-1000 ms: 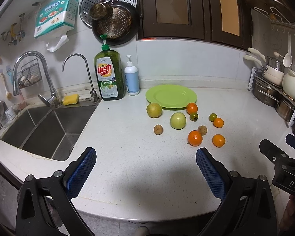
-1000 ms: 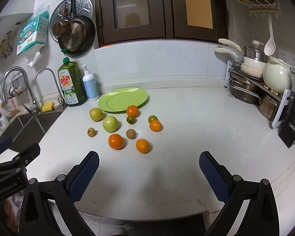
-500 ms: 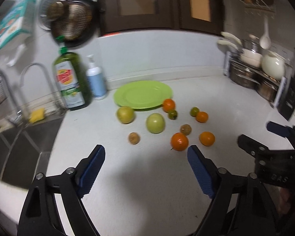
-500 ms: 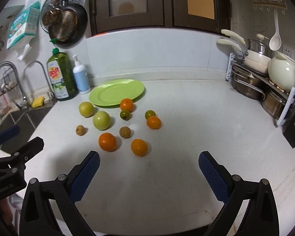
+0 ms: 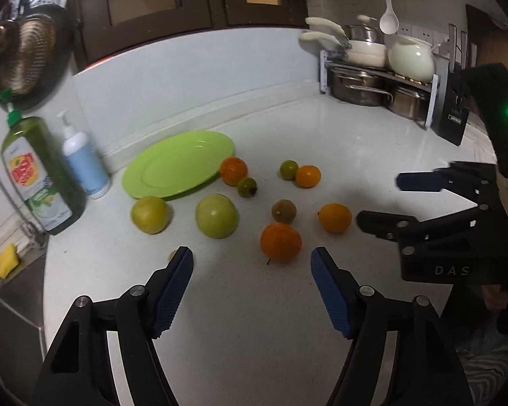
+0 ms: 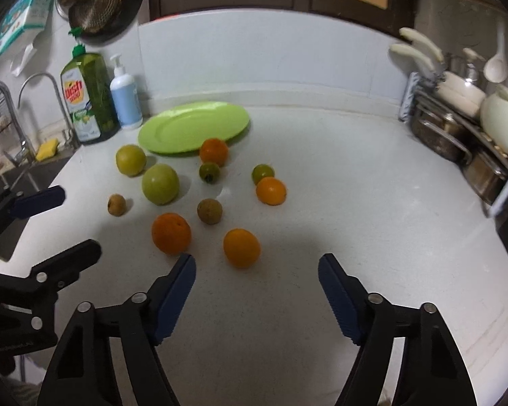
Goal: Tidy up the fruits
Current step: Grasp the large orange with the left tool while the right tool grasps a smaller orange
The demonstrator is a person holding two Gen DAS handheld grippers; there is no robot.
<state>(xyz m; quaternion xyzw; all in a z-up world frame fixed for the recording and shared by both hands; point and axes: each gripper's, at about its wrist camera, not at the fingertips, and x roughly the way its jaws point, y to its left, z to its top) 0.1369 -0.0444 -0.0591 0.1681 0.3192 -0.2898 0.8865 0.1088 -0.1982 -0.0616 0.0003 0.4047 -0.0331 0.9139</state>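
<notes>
Lying loose on the smooth white table (image 6: 321, 182), round glossy oranges (image 6: 171, 233), flat green plate (image 6: 193, 125) empty, left hand-held gripper (image 5: 252, 260) and right hand-held gripper (image 6: 256, 265) both spread wide, holding nothing.

Both wrist views look low from the bench's (image 5: 254, 338) front edge toward the back wall, left beside right, sharing the plate (image 5: 179, 169) (image 6: 193, 128) and scattered fruit.

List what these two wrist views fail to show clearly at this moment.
- Small brown fruit: left wrist view, mostly hidden behind the left gripper's finger.
- Dish soap label: left wrist view, blurred.
- Sink: right wrist view, cut off by the edge and the left gripper.
- Pan: left wrist view, blurred, cut off.
</notes>
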